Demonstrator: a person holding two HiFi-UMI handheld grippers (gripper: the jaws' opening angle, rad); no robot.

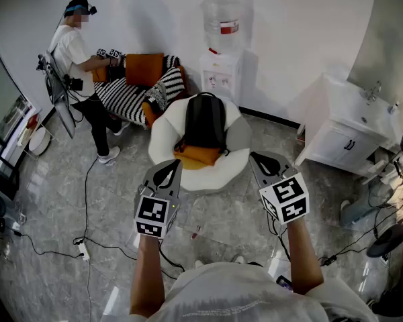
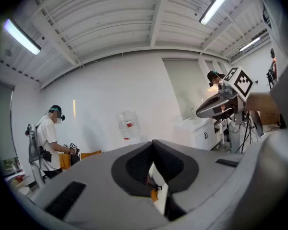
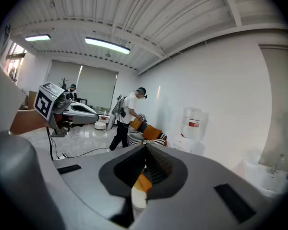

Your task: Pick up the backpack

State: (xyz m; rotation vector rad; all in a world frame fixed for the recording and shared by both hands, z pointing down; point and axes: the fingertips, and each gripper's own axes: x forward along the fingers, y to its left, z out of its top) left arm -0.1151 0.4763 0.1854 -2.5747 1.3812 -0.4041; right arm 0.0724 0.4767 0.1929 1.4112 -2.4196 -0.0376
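Observation:
A black backpack [image 1: 205, 121] leans upright in a round white armchair [image 1: 236, 158], resting on an orange cushion [image 1: 198, 155]. My left gripper [image 1: 171, 166] is held in the air just in front of the chair's left edge, jaws shut with nothing in them. My right gripper [image 1: 258, 160] hovers in front of the chair's right edge, also shut and empty. In the left gripper view the closed jaws fill the lower frame [image 2: 153, 147] and the right gripper [image 2: 216, 107] shows at right. In the right gripper view the jaws [image 3: 145, 153] are together and the left gripper [image 3: 84, 113] shows at left.
A person [image 1: 77, 59] stands at the back left by a striped sofa [image 1: 131, 92] with an orange pillow. A water dispenser [image 1: 221, 52] stands against the wall behind the chair. A white sink cabinet [image 1: 346, 133] is at right. Cables [image 1: 87, 240] trail on the marble floor.

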